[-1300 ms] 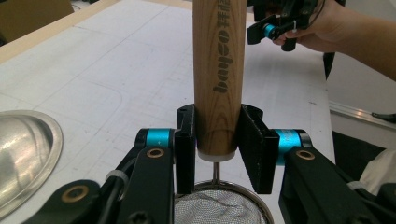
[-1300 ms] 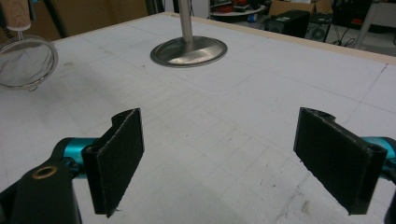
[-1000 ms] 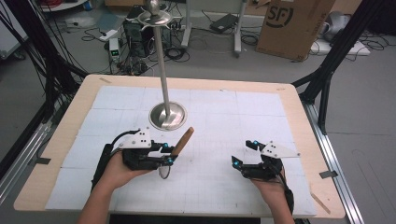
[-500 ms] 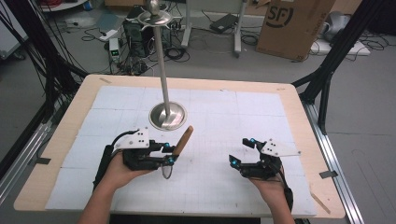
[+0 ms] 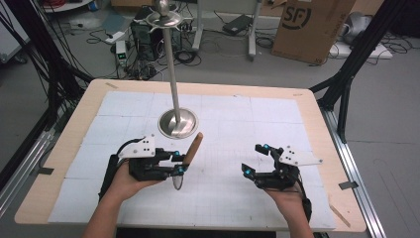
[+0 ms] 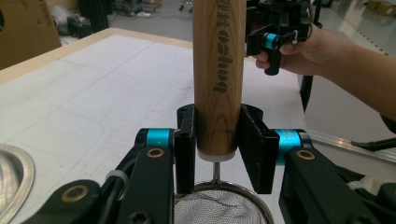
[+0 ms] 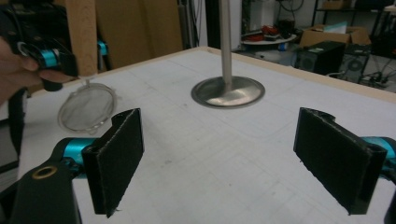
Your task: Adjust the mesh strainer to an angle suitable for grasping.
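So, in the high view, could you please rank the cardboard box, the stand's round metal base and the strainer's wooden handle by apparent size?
1. cardboard box, though it sits farther back on the floor.
2. round metal base.
3. wooden handle, clamped in the left gripper.

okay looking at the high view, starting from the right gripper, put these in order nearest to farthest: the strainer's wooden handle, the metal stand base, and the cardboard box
1. wooden handle, to the left of the right gripper, clamped in the left gripper.
2. metal stand base, farther left and back, mid-table.
3. cardboard box, on the floor beyond the table's far edge.
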`<state>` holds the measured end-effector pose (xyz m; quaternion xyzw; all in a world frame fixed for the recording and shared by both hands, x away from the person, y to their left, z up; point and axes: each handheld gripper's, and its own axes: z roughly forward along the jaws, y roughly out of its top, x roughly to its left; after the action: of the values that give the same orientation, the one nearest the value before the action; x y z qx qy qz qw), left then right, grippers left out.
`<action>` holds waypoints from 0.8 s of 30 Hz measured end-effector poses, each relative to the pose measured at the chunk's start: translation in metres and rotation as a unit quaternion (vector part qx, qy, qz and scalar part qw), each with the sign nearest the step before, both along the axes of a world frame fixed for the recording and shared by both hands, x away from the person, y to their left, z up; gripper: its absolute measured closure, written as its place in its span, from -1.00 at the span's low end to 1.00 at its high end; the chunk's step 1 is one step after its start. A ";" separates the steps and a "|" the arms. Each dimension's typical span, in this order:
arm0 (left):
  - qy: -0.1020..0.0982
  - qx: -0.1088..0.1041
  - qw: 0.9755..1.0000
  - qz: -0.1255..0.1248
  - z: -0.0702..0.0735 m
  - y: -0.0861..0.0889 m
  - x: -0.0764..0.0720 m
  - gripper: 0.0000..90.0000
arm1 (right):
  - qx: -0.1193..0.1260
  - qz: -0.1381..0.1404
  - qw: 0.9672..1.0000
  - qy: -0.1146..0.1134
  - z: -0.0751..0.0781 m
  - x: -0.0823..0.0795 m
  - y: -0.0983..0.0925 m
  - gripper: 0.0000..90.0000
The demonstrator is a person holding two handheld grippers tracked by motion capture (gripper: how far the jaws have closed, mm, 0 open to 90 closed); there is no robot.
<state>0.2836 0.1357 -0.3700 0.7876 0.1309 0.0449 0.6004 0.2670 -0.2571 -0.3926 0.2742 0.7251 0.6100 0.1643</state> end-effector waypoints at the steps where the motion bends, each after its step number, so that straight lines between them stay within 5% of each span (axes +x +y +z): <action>1: 0.000 -0.002 1.000 0.000 0.000 0.000 0.000 0.52 | -0.001 0.001 1.000 -0.002 0.002 -0.001 0.001 -0.66; 11: -0.002 -0.033 0.999 -0.007 0.000 0.000 0.003 0.52 | -0.012 0.013 1.000 -0.012 0.020 0.003 0.011 -0.66; 24: -0.009 -0.032 0.999 -0.004 0.002 -0.001 0.001 0.52 | -0.027 0.046 0.998 -0.019 0.033 0.009 0.039 -0.66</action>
<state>0.2842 0.1345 -0.3679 0.7679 0.1235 0.0454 0.6269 0.2755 -0.2184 -0.3594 0.2242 0.7496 0.6026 0.1571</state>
